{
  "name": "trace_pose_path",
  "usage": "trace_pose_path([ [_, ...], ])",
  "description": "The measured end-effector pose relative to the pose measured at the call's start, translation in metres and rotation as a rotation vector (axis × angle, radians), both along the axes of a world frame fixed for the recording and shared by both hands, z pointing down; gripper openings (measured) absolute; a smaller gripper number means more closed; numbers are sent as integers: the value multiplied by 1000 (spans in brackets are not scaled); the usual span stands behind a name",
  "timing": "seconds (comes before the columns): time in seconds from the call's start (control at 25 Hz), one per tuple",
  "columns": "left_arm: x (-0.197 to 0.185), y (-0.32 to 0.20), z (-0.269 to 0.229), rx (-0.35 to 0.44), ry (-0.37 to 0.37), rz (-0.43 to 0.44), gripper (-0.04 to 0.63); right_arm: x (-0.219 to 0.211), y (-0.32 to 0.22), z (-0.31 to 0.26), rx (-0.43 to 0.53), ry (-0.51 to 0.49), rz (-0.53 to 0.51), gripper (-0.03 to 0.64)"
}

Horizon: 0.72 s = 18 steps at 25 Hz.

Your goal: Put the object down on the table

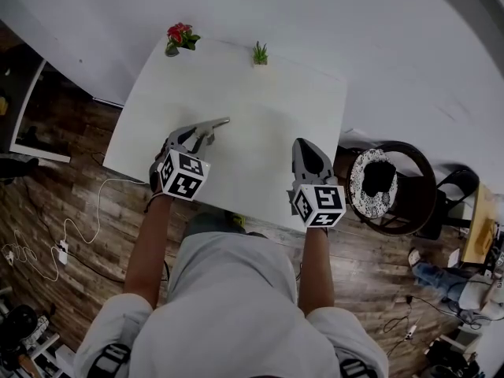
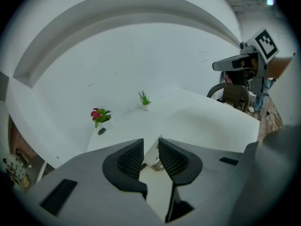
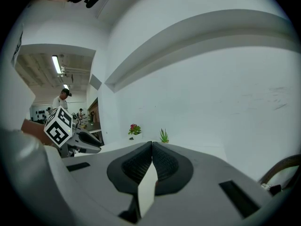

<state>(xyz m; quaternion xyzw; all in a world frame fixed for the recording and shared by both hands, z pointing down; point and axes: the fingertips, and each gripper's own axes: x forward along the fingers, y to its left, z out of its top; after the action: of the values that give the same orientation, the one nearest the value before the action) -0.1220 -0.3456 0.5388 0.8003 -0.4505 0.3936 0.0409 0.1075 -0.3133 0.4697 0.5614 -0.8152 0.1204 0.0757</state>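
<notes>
My left gripper (image 1: 220, 123) hovers low over the near left part of the white table (image 1: 268, 101), tilted toward the right. In the left gripper view its jaws (image 2: 151, 147) stand a little apart, and a small pale object with a metal-looking end (image 2: 154, 162) shows in the gap between them, down by the tabletop. I cannot tell what the object is, and the pads do not visibly press on it. My right gripper (image 1: 303, 143) hangs over the table's near right edge. Its jaws (image 3: 152, 147) are closed together with nothing between them.
A red flower in a pot (image 1: 179, 36) and a small green plant (image 1: 260, 53) stand at the table's far edge. A dark round chair with a speckled cushion (image 1: 386, 183) is right of the table. A white cable (image 1: 71, 235) lies on the wooden floor at left.
</notes>
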Motion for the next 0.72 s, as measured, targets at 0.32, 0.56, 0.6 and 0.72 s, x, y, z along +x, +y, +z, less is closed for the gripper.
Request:
trace_pose_path([
  [0.32, -6, 8, -25, 53, 56, -48, 92, -3, 9, -14, 27, -11, 3, 9],
  [0.56, -11, 12, -44, 86, 108, -84, 78, -6, 12, -21, 42, -10, -3, 8],
  [0.6, -12, 12, -47, 92, 115, -90, 78, -7, 13, -22, 44, -10, -4, 8],
  [0.72, -15, 15, -55, 114, 129, -109, 69, -8, 16, -26, 51, -10, -7, 9],
])
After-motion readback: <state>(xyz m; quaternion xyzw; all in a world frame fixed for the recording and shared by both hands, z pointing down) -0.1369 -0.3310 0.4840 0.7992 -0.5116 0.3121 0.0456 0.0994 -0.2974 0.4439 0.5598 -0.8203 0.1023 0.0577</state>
